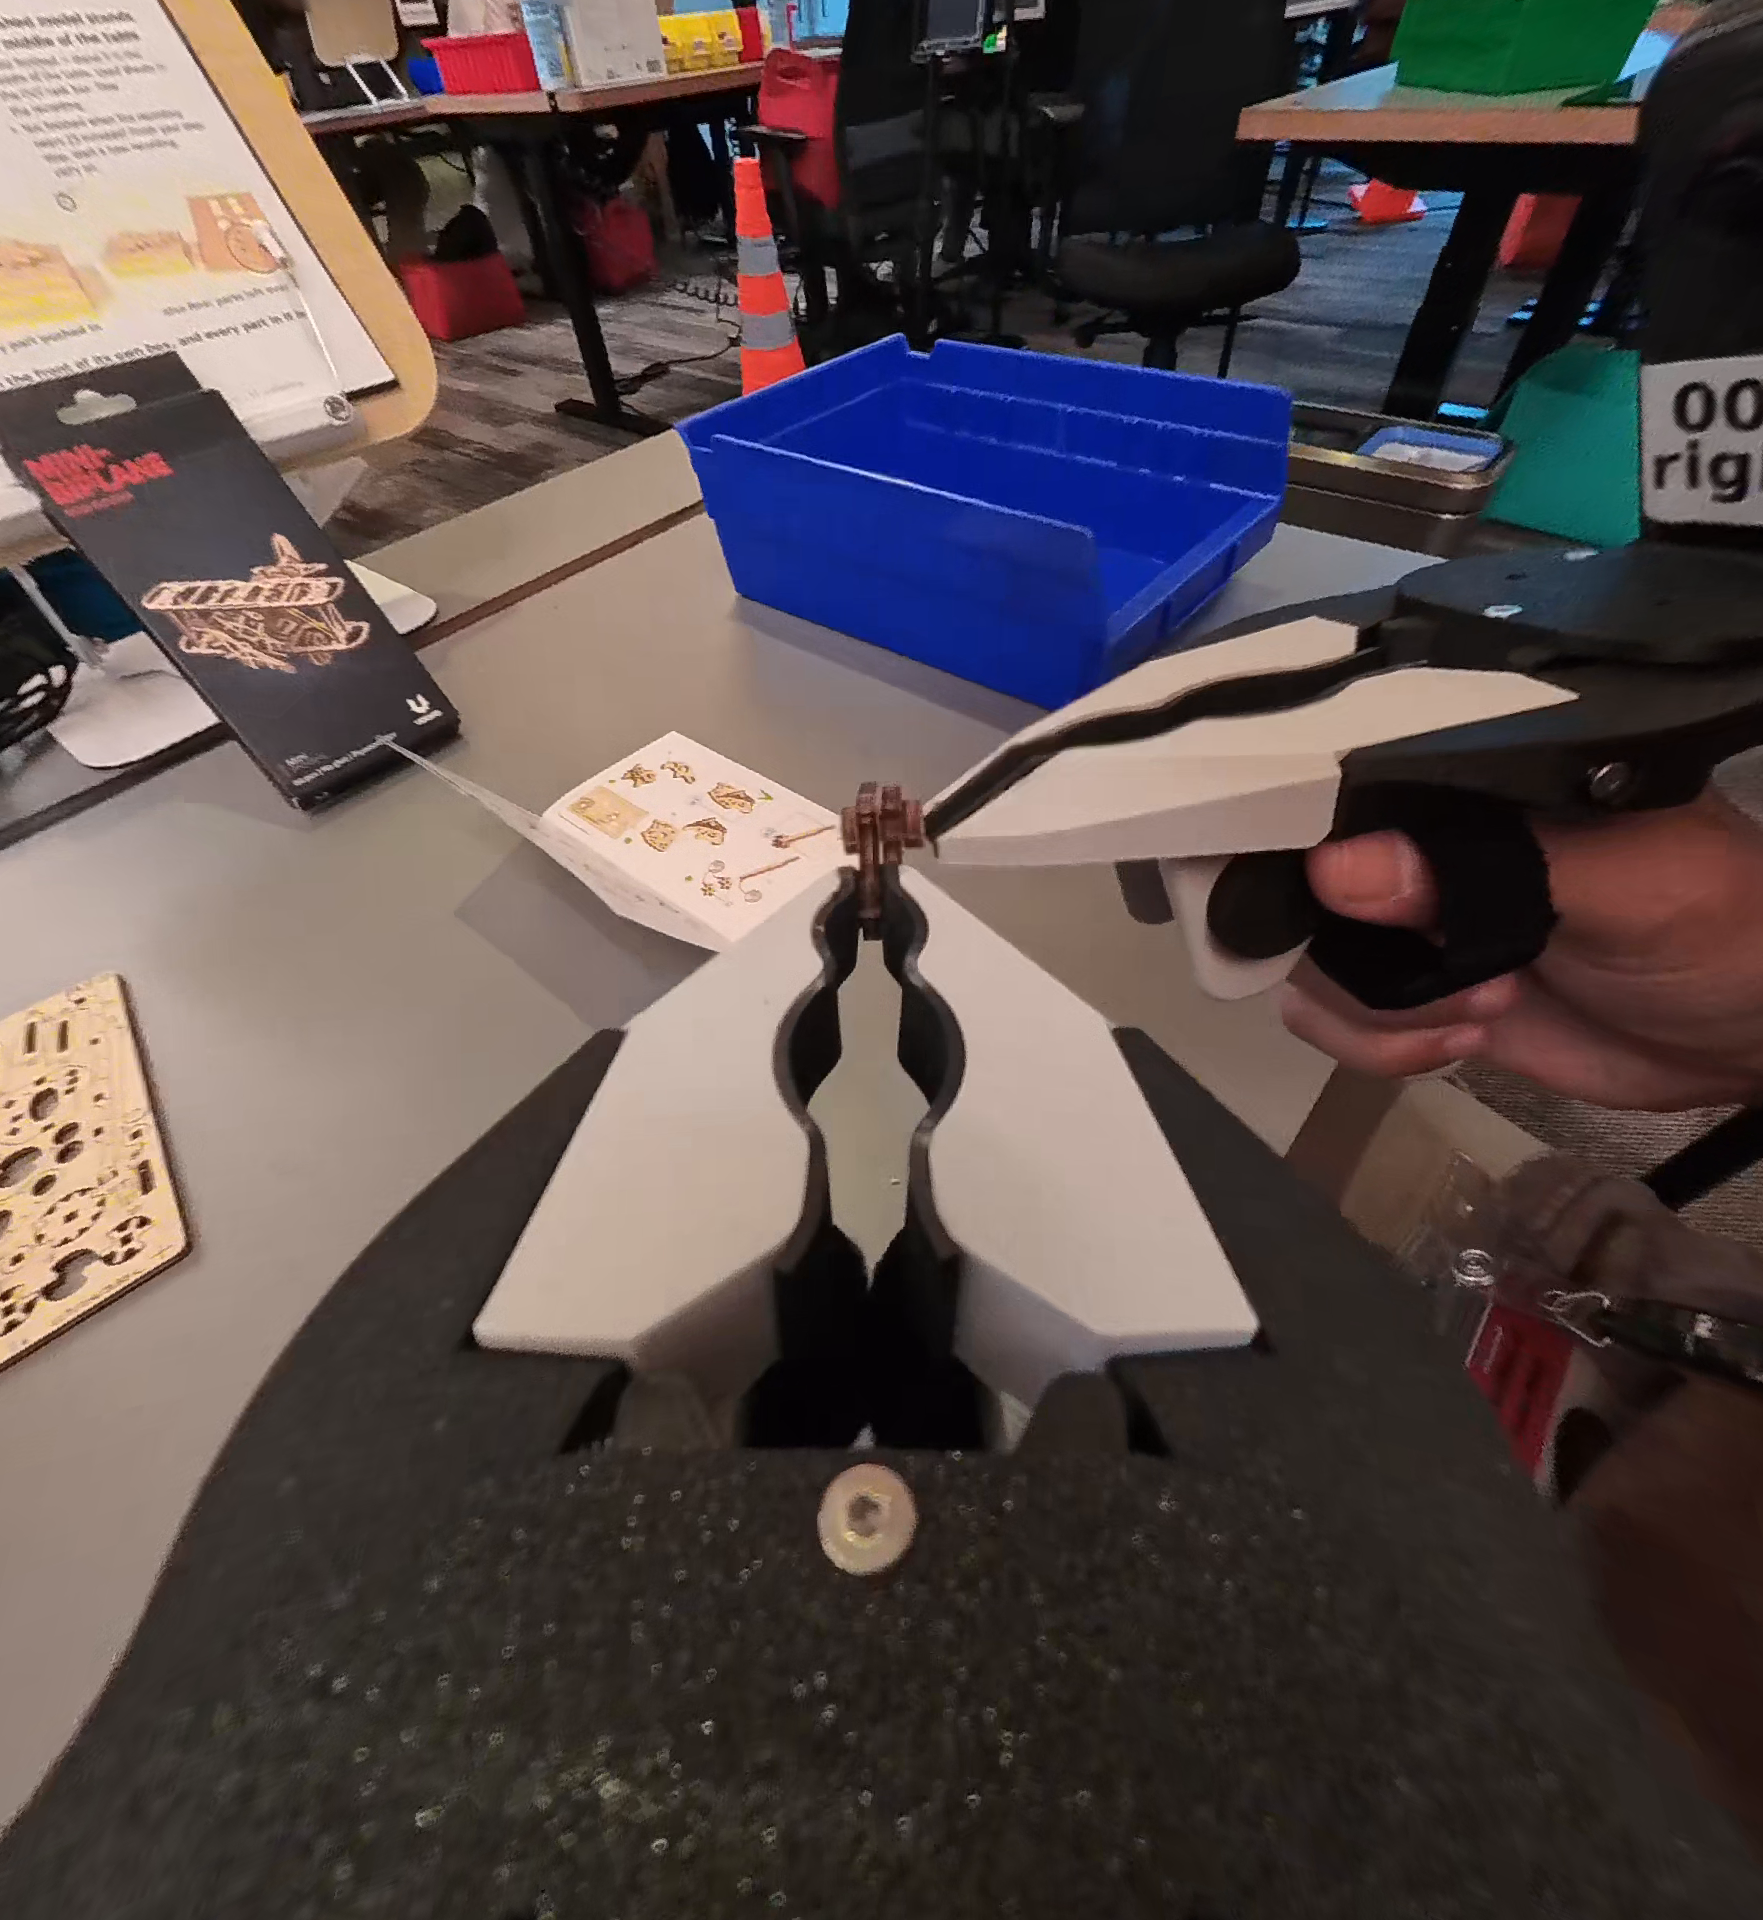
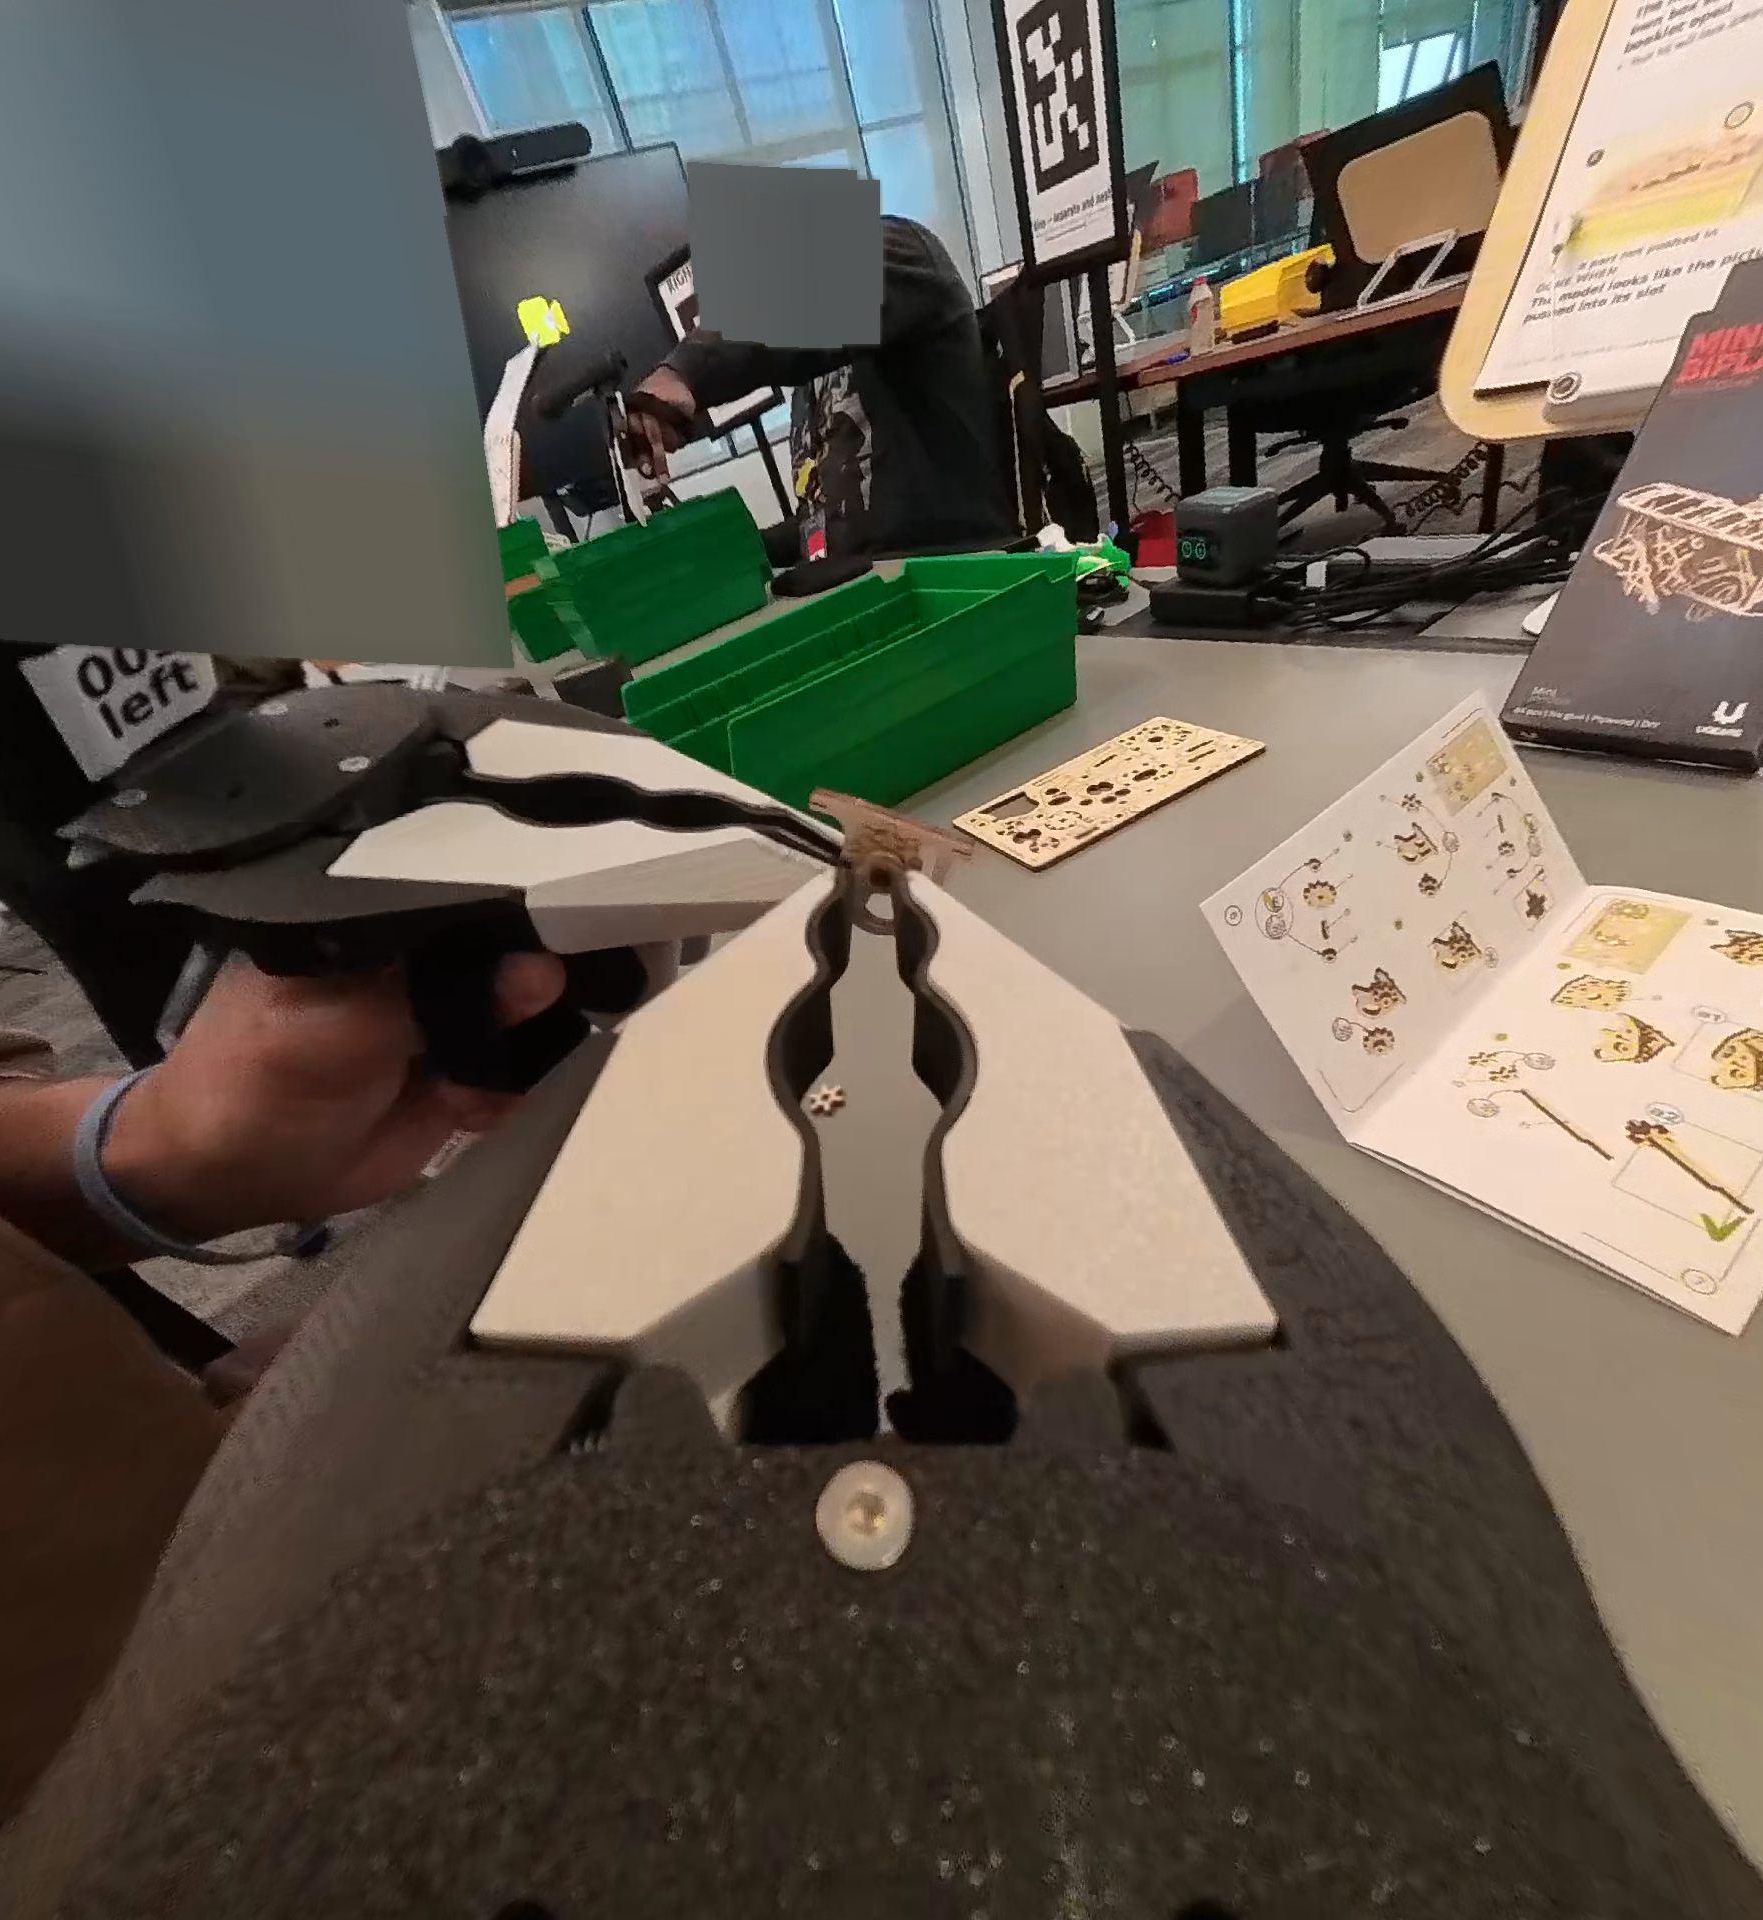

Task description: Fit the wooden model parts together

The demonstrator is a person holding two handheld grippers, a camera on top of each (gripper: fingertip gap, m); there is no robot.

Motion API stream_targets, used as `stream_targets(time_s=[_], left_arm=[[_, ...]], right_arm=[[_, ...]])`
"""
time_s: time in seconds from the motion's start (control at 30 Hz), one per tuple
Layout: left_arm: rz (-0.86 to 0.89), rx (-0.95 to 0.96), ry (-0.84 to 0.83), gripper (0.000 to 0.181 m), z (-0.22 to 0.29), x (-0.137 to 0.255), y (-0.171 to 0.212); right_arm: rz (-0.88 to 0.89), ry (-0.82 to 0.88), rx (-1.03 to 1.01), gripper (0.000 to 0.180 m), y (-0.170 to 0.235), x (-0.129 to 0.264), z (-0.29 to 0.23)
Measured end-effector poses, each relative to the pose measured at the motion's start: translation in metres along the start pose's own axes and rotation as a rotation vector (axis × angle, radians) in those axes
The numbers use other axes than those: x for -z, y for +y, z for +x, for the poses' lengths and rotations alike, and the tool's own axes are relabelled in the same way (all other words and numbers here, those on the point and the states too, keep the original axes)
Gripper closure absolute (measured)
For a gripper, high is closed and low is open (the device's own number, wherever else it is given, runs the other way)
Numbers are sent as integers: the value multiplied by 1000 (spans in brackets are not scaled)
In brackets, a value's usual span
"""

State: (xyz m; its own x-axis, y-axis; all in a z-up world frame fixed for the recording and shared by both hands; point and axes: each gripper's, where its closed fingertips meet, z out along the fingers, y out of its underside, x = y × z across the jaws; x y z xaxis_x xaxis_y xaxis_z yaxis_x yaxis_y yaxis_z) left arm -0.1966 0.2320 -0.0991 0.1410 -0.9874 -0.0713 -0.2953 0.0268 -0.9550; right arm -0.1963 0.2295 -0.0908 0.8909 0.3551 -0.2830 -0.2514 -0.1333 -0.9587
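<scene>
Left gripper (image 1: 869, 906): jaws clenched on the lower stem of a small wooden assembly (image 1: 879, 826), which stands upright above the tips, over the grey worktop (image 1: 357, 935).
Right gripper (image 2: 875, 883): jaws clenched on the same wooden assembly (image 2: 882, 831) from the other side; in the left wrist view this gripper (image 1: 929, 821) comes in from the right, tips meeting the piece's upper edge.
Wooden assembly: a dark brown cluster of slotted pieces pinned between the two pairs of jaws, held clear of the worktop; from the right wrist view a flat cross-piece appears to sit on top, though blur makes the joint hard to read.
Hands: a hand (image 1: 1542, 987) wraps the right gripper's black handle; another hand (image 2: 337, 1101), with a blue wristband, holds the left one.
Loose part: a tiny pale gear (image 2: 830, 1101) lies on the worktop, seen in the gap behind the right jaws.
Beyond the left jaws: an open instruction leaflet (image 1: 690, 831) just past the tips, a blue bin (image 1: 991, 520) farther on, a black kit box (image 1: 222, 582) leaning off to the left.
Left of the left jaws: a punched-out plywood sheet (image 1: 25, 1174) flat on the worktop.
Beyond the right jaws: the same plywood sheet (image 2: 1105, 790), with a green bin (image 2: 856, 665) behind it.
</scene>
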Motion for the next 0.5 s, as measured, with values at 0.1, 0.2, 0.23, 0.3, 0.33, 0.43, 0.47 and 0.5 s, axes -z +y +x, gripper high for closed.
stream_targets(time_s=[0.1, 0.2, 0.23, 0.3, 0.33, 0.43, 0.47, 0.5], left_arm=[[0, -31, -20, 180, 0, 0, -1], [2, -59, -29, 180, 1, 1, -2], [2, -61, -30, 180, 1, 1, -2], [4, -59, -31, 180, 1, 1, -2], [6, -58, -33, 180, 0, 1, -2], [4, -63, -39, 180, -1, 1, -2], [5, -64, -40, 180, -1, 1, -2], [4, -63, -38, 180, -1, 1, -2]], right_arm=[[6, -17, -44, 173, 0, 0, -1], [16, -15, -75, 180, -2, 0, 0], [20, -22, -99, 180, -2, 0, 0], [20, -40, -160, 180, 0, 0, 1], [19, -45, -182, 177, 0, 0, 2], [11, -36, -164, 170, 1, 0, 3], [11, -27, -138, 170, 1, 0, 2], [11, -19, -113, 170, 0, 0, 1]])
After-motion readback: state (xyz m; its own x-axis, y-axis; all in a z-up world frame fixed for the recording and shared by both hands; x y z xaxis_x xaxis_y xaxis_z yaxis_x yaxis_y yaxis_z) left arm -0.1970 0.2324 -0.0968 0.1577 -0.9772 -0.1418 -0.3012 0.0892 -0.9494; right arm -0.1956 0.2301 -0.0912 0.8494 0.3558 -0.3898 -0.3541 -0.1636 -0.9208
